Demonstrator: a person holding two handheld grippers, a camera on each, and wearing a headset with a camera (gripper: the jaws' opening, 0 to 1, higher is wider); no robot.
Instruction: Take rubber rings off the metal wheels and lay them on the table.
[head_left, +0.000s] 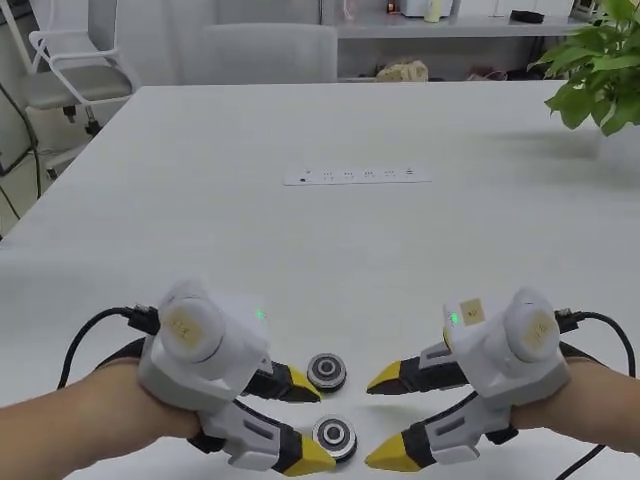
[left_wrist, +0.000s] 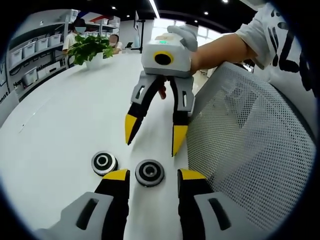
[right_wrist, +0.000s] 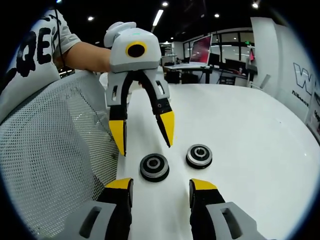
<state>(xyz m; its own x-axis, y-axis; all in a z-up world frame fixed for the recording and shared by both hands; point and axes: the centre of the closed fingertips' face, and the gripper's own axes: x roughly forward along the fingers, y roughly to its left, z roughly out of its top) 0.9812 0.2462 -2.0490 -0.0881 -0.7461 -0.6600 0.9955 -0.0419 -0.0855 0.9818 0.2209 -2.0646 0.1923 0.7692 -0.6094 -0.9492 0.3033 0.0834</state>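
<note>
Two metal wheels with black rubber rings lie flat on the white table (head_left: 330, 260), close to its near edge. The nearer wheel (head_left: 334, 436) (left_wrist: 149, 172) (right_wrist: 154, 166) sits just ahead of both grippers' tips, on the line between them. The farther wheel (head_left: 327, 371) (left_wrist: 104, 163) (right_wrist: 199, 156) lies beside it, outside the jaws. My left gripper (head_left: 310, 422) (left_wrist: 154, 175) is open and holds nothing. Facing it tip to tip, my right gripper (head_left: 385, 418) (right_wrist: 160, 184) is also open and holds nothing. Neither touches a wheel.
A white power strip (head_left: 357, 177) lies mid-table. A potted plant (head_left: 600, 75) stands at the far right corner. Chairs (head_left: 70, 60) stand beyond the far edge. A grey mesh chair (left_wrist: 250, 140) is right behind the near edge, by the person.
</note>
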